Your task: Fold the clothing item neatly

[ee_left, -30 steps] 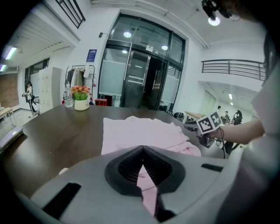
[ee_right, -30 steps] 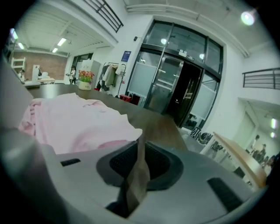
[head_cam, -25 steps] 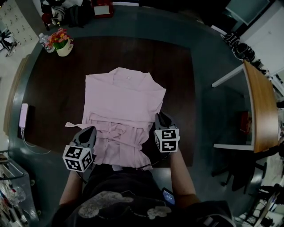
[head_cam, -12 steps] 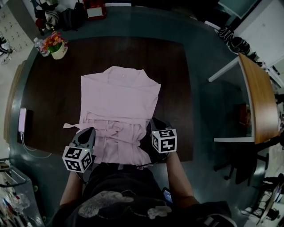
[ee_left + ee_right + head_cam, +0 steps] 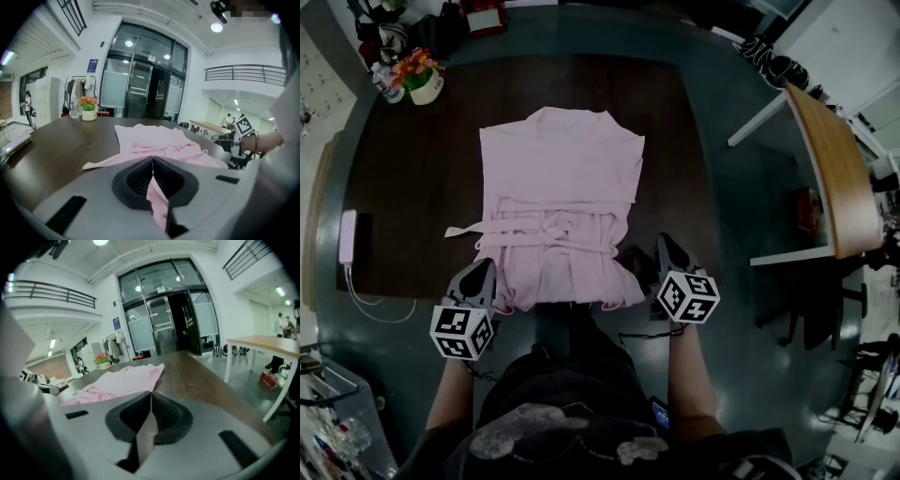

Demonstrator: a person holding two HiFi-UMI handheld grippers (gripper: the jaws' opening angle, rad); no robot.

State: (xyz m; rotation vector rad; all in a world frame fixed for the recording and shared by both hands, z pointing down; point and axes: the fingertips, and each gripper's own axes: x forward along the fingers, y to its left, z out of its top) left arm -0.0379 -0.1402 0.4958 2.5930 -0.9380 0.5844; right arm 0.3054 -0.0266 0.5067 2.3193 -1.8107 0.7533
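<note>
Since the earlier frame the right gripper (image 5: 151, 397) has moved out from the waist of the pink garment (image 5: 561, 187) to its near right corner and closed there, and the hem now lies nearer the table's front edge. The garment lies face up and mostly flat on the dark table (image 5: 403, 187), collar at the far end. Its tied belt (image 5: 546, 225) crosses the middle, with one end trailing out to the left. The left gripper (image 5: 153, 161) is at the near left hem corner, its jaws fully together with a fold of pink cloth pinched between the pads. The right gripper's jaws are also together on a pale strip of cloth. I judge this to be the hem corner, although from above that gripper sits slightly to the right of the cloth. Step in hand: both hem corners secured, ready for the first lengthwise fold. The next move probably calls for lifting both corners together, carrying them level toward the collar, and keeping the hem taut so that the belt does not bunch underneath. A flower pot (image 5: 422, 80) and a phone (image 5: 347, 236) stand well apart from the work.
</note>
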